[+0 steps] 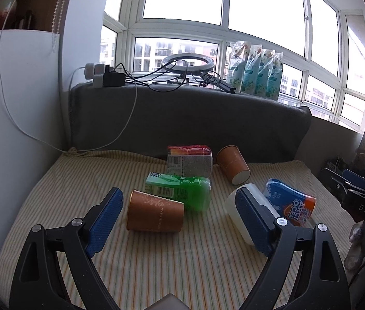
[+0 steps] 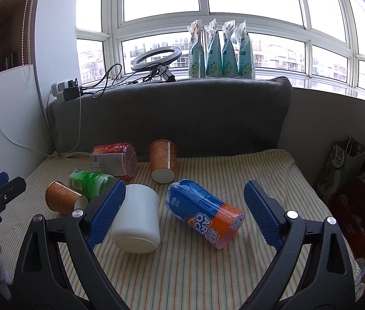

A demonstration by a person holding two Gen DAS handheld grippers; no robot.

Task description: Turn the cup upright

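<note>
While every cup on the striped cloth (image 2: 208,271) lies on its side, nothing is done yet; my left gripper (image 1: 179,217) hangs wide apart, empty, before the near brown cup (image 1: 155,214), which touches the green bottle (image 1: 179,190); my right gripper (image 2: 185,211) gapes wide too, near the white cup (image 2: 137,218) and blue bottle (image 2: 205,213); open cloth lies nearest me, a grey cushion (image 2: 172,113) walls the back.

Copper-brown cup (image 1: 154,214) ahead of the left gripper (image 1: 179,219) — green bottle (image 1: 179,190) beyond; white cup (image 2: 136,218), cream-striped cloth (image 2: 208,271).
</note>
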